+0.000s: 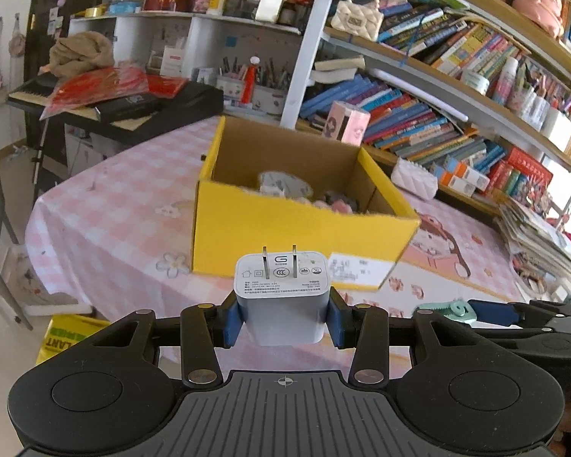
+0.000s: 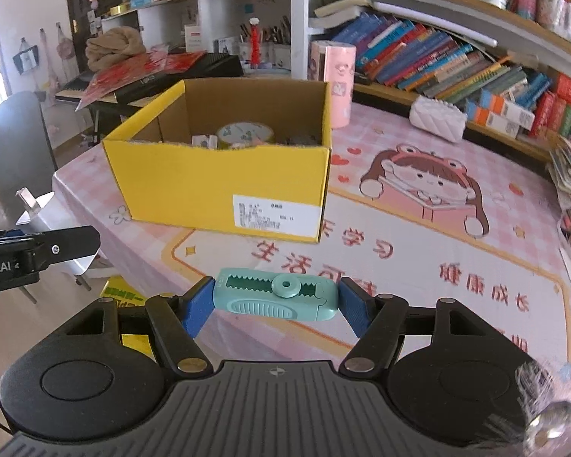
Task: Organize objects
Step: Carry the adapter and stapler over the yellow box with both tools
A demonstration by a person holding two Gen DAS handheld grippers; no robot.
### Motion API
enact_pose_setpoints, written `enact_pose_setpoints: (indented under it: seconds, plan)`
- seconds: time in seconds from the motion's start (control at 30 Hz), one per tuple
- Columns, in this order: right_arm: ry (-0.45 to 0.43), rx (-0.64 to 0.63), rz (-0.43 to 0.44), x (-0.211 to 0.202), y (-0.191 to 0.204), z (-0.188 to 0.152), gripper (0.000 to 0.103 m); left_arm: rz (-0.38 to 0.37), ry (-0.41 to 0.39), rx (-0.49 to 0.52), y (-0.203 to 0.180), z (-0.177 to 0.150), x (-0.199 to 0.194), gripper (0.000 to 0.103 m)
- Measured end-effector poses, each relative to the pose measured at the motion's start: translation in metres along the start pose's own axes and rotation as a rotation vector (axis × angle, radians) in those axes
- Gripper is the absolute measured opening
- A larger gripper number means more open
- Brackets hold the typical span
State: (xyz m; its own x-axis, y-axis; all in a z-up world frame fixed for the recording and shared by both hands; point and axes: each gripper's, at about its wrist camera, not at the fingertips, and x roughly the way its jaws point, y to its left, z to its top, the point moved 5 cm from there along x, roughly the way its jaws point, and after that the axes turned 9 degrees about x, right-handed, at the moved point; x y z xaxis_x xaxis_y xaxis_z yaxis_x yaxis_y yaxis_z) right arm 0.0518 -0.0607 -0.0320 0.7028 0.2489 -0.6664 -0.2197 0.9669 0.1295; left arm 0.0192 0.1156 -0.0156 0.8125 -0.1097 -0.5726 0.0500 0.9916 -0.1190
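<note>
Two grippers are loaded, and I place everything against the yellow cardboard box (image 2: 217, 175) on the pink checked tablecloth (image 2: 418, 266).

My left gripper (image 1: 284, 318) has its blue pads clamped on the sides of a white plug-in charger (image 1: 281, 297), prongs pointing up. In the left wrist view the charger hangs in the air on the near side of the box, in front of the box's front wall and below its rim. In the right wrist view the same charger shows at the far left, off the table's edge, left of the box.

My right gripper (image 2: 276, 304) is closed on the two ends of a teal utility knife (image 2: 276, 299), which lies crosswise between the pads, its toothed slot and round slider knob facing up. It sits over the tablecloth's printed characters, in front of the box's labelled wall and apart from it.

The box stands open. Inside I see a roll of tape (image 2: 245, 133) and some small items I cannot identify. Behind the box a pink carton (image 2: 331, 83) stands against the bookshelf (image 2: 456, 57), and to the box's right a white quilted pouch (image 2: 437, 118) lies on the table.
</note>
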Motion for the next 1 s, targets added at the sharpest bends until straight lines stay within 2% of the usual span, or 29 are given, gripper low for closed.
enact_pose_setpoints:
  seconds: [0.2,0.5,0.73,1.0]
  plan:
    - [-0.081,-0.029,0.025,0.007,0.002,0.035,0.067,0.028,-0.053,0.020,0.000,0.028,0.012,0.042]
    - [-0.155,-0.062,0.078,0.038,0.003,0.094,0.067,0.070,-0.103,0.050,-0.008,0.072,0.047,0.042]
    - [-0.181,-0.090,0.110,0.068,-0.005,0.130,0.067,0.111,-0.084,0.059,-0.013,0.085,0.082,0.042]
    - [-0.141,-0.124,0.128,0.113,-0.013,0.153,0.067,0.170,0.002,0.083,-0.014,0.086,0.125,0.042]
